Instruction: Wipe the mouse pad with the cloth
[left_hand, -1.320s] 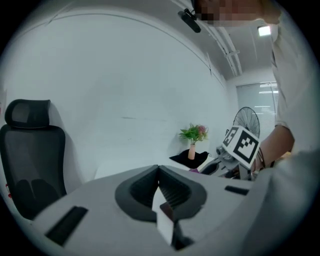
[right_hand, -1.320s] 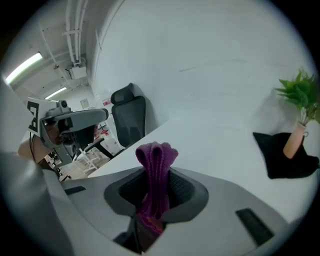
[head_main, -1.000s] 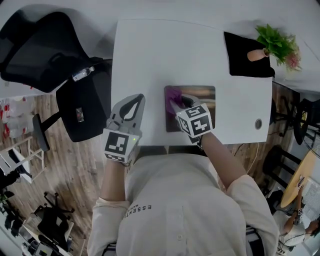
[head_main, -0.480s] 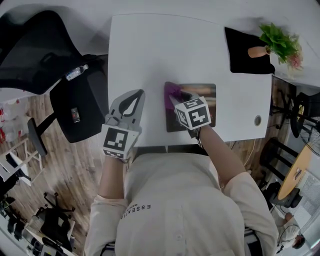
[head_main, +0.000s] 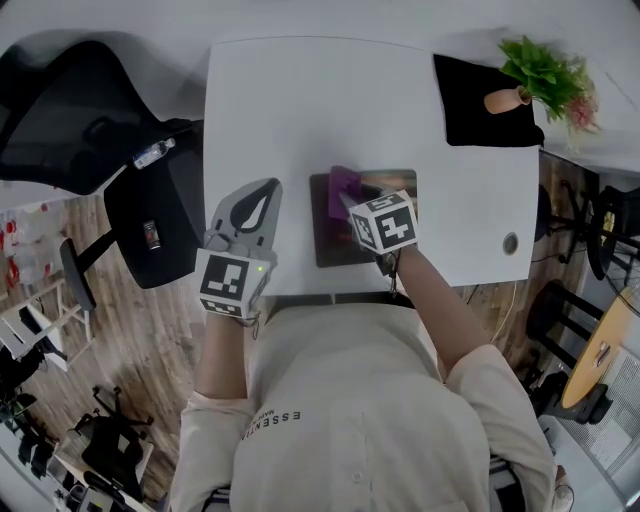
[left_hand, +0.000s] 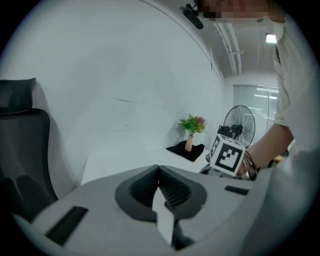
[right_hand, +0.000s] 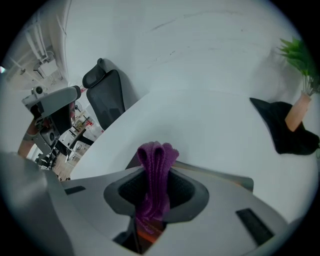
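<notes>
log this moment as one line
right gripper: shut on purple fuzzy cloth | cloth: at far edge of dark rectangular mouse pad | left gripper: shut, over white table

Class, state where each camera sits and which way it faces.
Head view: on the person's head, looking steeply down at the white table; torso and arms show.
Left gripper view: on the left hand-held gripper, facing across the table; shut jaws, right forearm show.
Right gripper view: on the right hand-held gripper, facing over the table; jaws clamp the purple cloth.
Shared: all three show the potted plant.
</notes>
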